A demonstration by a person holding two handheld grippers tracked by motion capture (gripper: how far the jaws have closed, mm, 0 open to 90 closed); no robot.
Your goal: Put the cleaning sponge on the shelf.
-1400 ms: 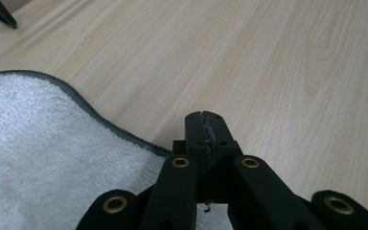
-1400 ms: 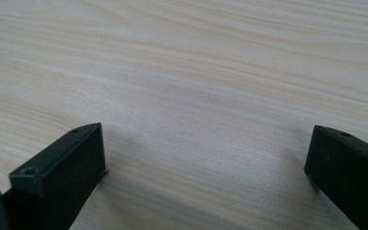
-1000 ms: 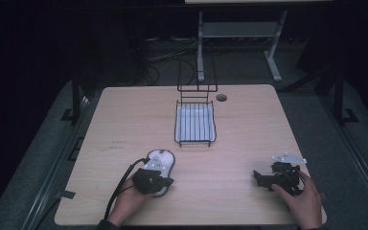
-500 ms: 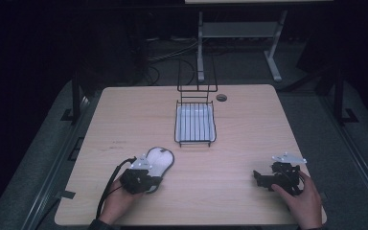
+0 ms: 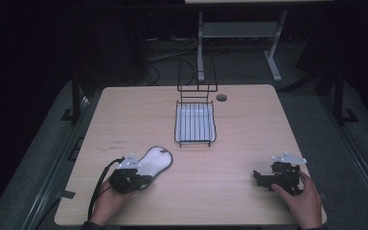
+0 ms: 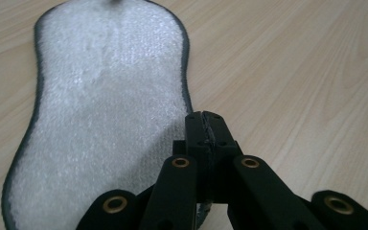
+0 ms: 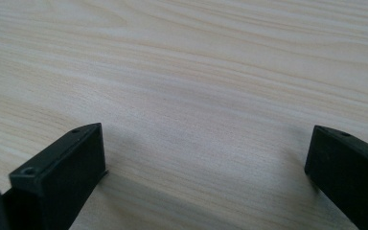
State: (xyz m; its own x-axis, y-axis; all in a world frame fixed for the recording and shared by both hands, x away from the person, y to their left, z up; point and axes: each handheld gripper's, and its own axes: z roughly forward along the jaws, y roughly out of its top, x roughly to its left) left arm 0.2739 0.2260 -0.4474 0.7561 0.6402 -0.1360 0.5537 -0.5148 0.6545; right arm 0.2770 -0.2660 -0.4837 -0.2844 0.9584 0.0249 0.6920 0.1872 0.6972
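A: So, what is the left gripper (image 5: pixel 141 178) doing?

B: Its jaws are pressed tight together, clenched on the near edge of the white insole (image 6: pixel 105 120). In the left gripper view the black tips meet right over the insole's dark rim.

A: And where does the insole lie?

B: Flat on the wooden table (image 5: pixel 139 120), on the near side of the wire rack (image 5: pixel 195 125) and off to its left, well apart from it. Its far end points roughly toward the rack.

A: The right gripper (image 5: pixel 261 177)?

B: Released. In the right gripper view its two jaws stand wide apart with bare table between them. It rests near the rack's near right, about as far from the rack as the insole is, with the person's hand (image 5: pixel 302 201) around it.

A: Anything in the rack?

B: A white tray-like piece sits under its wires, and an upright wire frame rises at its far end.
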